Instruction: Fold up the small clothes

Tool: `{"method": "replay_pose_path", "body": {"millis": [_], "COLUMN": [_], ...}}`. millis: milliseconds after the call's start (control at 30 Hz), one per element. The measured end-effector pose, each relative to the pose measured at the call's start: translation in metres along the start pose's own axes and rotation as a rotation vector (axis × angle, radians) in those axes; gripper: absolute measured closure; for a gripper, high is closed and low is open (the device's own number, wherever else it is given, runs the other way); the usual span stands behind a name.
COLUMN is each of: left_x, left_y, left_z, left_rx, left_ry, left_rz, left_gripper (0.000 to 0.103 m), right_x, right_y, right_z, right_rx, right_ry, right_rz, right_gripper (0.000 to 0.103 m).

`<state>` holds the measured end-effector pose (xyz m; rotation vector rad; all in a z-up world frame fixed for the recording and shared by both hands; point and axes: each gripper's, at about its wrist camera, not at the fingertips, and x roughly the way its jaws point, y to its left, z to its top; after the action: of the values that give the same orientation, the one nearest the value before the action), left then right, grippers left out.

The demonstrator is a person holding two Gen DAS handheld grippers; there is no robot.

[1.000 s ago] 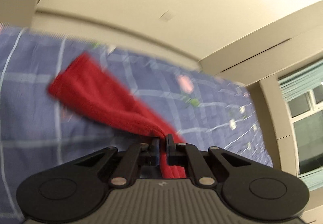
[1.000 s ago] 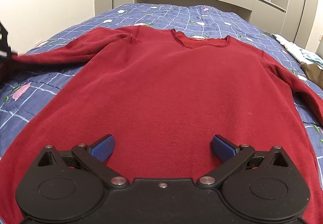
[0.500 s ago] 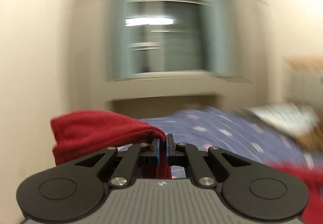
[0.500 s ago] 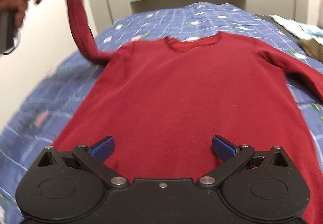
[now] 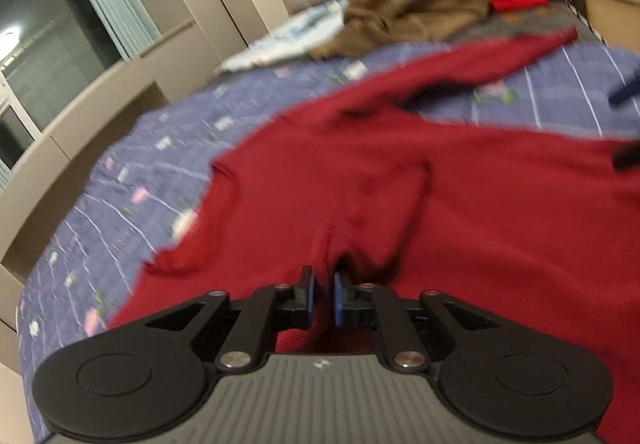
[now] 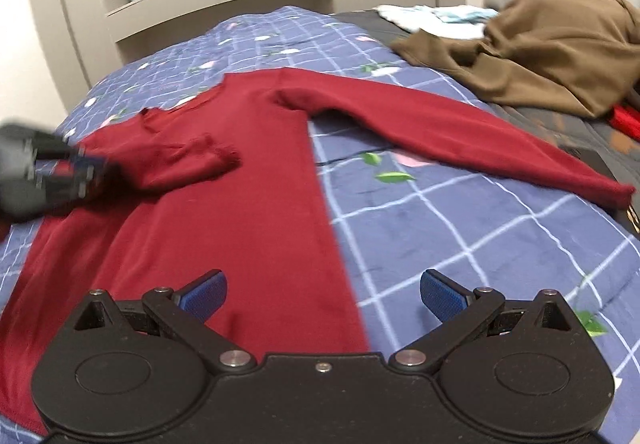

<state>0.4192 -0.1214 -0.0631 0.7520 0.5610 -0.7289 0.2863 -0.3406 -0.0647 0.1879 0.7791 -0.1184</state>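
The left gripper pinched the red sweater's sleeve at nine o'clock; the right gripper stayed spread. Releasing carelessly could bunch the fold.

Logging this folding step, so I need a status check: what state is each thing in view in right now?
Dark red knit sweater: flat on the bed, one sleeve folded across the body, the other stretched out.
Left gripper: shut on the folded sleeve.
Right gripper: open, empty.
Brown garment: crumpled, unfolded.
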Motion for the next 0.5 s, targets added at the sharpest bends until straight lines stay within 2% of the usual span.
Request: {"method": "replay_pose_path", "body": {"millis": [67,100,133,233,300,400,500], "left_x": [-0.005,-0.008,-0.014,-0.033,-0.047,-0.06,-0.067], "left_y": [-0.007,-0.009,-0.009,0.002,0.018,0.048,0.083], "left_z": [-0.018,-0.021,-0.024,-0.037,-0.048,-0.061,-0.074], "left_rx": [0.003,-0.006,-0.02,-0.081,-0.157,-0.285,-0.386], "left_ry": [0.005,-0.002,-0.013,-0.032,-0.037,-0.044,-0.034], "left_rz": [-0.006,-0.017,-0.034,-0.059,-0.058,-0.031,0.023], "left_gripper": [0.072,0.054,0.043,0.033,0.027,0.015,0.01], "right_x": [0.001,0.003,0.004,0.017,0.026,0.04,0.061], "right_y": [-0.003,-0.003,-0.001,0.009,0.016,0.026,0.035], "right_z": [0.001,0.003,0.004,0.02,0.033,0.053,0.076], "right_rx": [0.006,0.005,0.001,-0.02,-0.034,-0.054,-0.065], "right_ry": [-0.005,-0.006,-0.008,-0.012,-0.015,-0.024,-0.027], "right_rz": [0.007,0.021,0.037,0.105,0.146,0.203,0.26], "right_gripper": [0.0,0.0,0.0,0.0,0.0,0.0,0.0]}}
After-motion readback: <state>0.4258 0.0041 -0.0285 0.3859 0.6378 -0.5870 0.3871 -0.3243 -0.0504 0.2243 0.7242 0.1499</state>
